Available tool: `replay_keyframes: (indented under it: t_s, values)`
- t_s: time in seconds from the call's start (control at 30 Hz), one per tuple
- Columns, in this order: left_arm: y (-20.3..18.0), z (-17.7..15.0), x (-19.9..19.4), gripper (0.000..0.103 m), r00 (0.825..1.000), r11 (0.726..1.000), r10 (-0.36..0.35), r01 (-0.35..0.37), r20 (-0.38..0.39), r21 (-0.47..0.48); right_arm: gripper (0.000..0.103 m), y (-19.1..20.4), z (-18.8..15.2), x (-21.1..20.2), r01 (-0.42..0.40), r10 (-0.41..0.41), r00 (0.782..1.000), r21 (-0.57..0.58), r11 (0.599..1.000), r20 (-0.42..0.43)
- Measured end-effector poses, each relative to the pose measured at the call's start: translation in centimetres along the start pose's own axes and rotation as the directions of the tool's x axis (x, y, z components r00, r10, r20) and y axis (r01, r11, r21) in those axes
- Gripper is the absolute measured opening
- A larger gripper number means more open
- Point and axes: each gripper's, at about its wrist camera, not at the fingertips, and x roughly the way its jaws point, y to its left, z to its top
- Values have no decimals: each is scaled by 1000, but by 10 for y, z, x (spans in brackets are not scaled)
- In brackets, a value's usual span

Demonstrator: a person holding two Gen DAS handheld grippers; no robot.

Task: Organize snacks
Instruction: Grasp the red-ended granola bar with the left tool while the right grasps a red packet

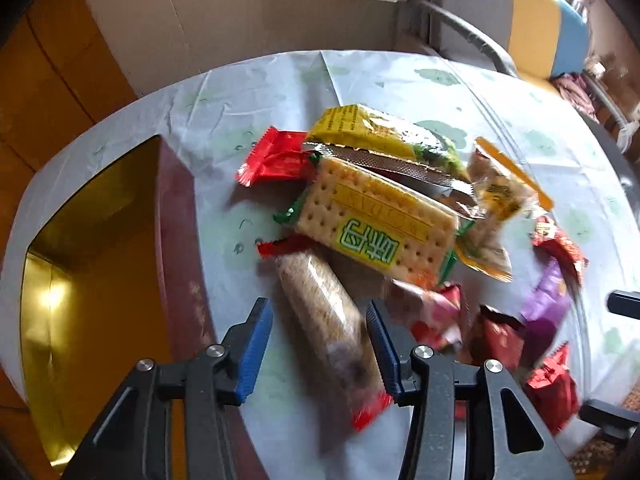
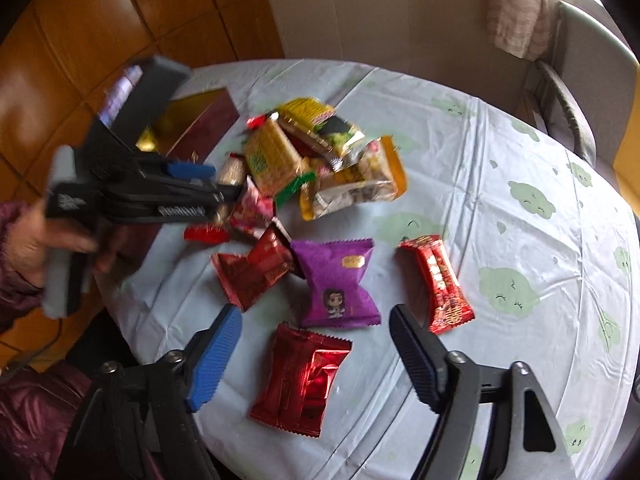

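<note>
A pile of wrapped snacks lies on the round table. My left gripper is open, its blue pads on either side of a long clear-wrapped grain bar with red ends; touching or not, I cannot tell. Beyond it lies a cracker pack and a yellow packet. The left gripper also shows in the right wrist view. My right gripper is open and empty above a red foil packet. A purple packet lies just beyond it.
A dark red box with a gold inside stands open at the table's left. More red packets lie on the pale cloth with green blobs. A chair stands at the far right. The floor is orange tile.
</note>
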Motion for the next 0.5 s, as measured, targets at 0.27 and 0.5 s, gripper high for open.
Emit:
replay_keyframes:
  t_s: [0.27,0.5]
  values:
    - [3,2,16,33,1000,1000,-4,4,14,-8,43,-65,3,-25,-71,38,993,310,948,110]
    - [2,-14,-18,29,996,999,-40,40,80,3,43,-14,0,12,-103,115,987,114,988,-109]
